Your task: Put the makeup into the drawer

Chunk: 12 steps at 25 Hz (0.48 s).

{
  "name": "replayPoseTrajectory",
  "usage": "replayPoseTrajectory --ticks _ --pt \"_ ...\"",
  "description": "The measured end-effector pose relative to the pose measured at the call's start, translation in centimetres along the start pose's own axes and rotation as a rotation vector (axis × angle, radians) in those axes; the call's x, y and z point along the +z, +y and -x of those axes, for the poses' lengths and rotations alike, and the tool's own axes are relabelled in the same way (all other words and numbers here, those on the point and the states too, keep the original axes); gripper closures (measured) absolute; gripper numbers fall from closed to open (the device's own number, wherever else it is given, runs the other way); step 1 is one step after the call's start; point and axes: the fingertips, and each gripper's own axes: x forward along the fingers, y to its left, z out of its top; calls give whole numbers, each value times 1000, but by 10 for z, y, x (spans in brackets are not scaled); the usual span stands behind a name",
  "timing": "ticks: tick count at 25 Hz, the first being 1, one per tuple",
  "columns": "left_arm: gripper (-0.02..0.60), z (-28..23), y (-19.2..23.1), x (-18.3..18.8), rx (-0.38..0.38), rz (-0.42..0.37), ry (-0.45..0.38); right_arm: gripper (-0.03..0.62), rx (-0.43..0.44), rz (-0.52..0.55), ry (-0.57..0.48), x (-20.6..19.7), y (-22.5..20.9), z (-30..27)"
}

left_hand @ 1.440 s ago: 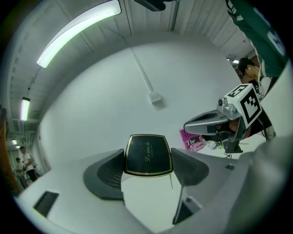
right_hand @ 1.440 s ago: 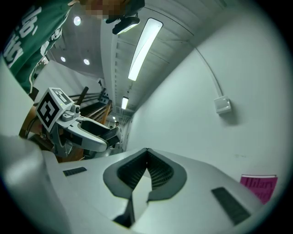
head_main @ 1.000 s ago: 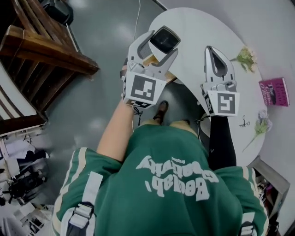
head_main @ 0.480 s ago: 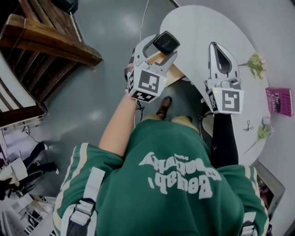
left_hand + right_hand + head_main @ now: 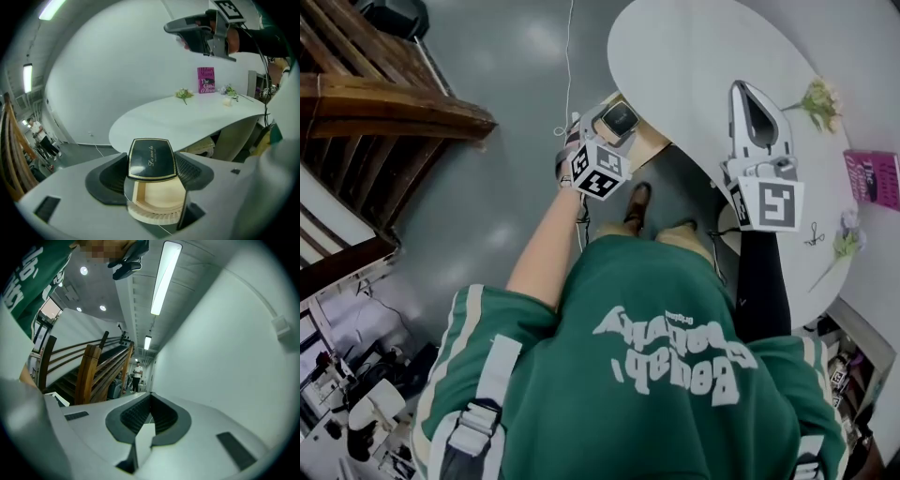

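Observation:
A black makeup compact (image 5: 150, 158) with a gold rim and gold lettering sits flat between the ribbed pads of my left gripper (image 5: 152, 177), which is shut on it. From the head view, that left gripper (image 5: 610, 128) holds the compact (image 5: 621, 117) just over the pale wooden drawer (image 5: 645, 142), which stands pulled out from under the white table's edge. Through the jaws the drawer's bare wooden inside (image 5: 159, 197) shows right beneath the compact. My right gripper (image 5: 744, 90) hovers above the white table (image 5: 694, 66), jaws shut together with nothing in them, as its own view of the right gripper (image 5: 150, 420) confirms.
A pink book (image 5: 874, 178) and small flower sprigs (image 5: 820, 98) lie on the table's far right. Wooden stairs (image 5: 375, 103) fill the upper left, across grey floor. The person's shoe (image 5: 636, 202) is below the drawer. A cable (image 5: 569, 66) runs along the floor.
My left gripper has dropped lower with the compact, down to the open drawer. The right gripper has stayed over the table.

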Motion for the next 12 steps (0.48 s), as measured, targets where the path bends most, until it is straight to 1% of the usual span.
replayPoseTrajectory --ticks 3,6,8,10,12 --pt "232 -22 -13 -41 -63 15 97 585 -16 19 37 -9 -3 6" --pt "232 -43 -24 -72 -120 4 181 585 -56 0 31 -6 -7 9" --pt "232 -55 -32 -91 -160 -22 235 585 -83 -13 33 -5 -9 12" --pt "232 -67 -42 -104 -201 -60 280 585 -92 6 73 -15 -11 21" --pt "232 -77 -52 -110 -243 -105 310 585 -97 30 117 -27 -15 32"
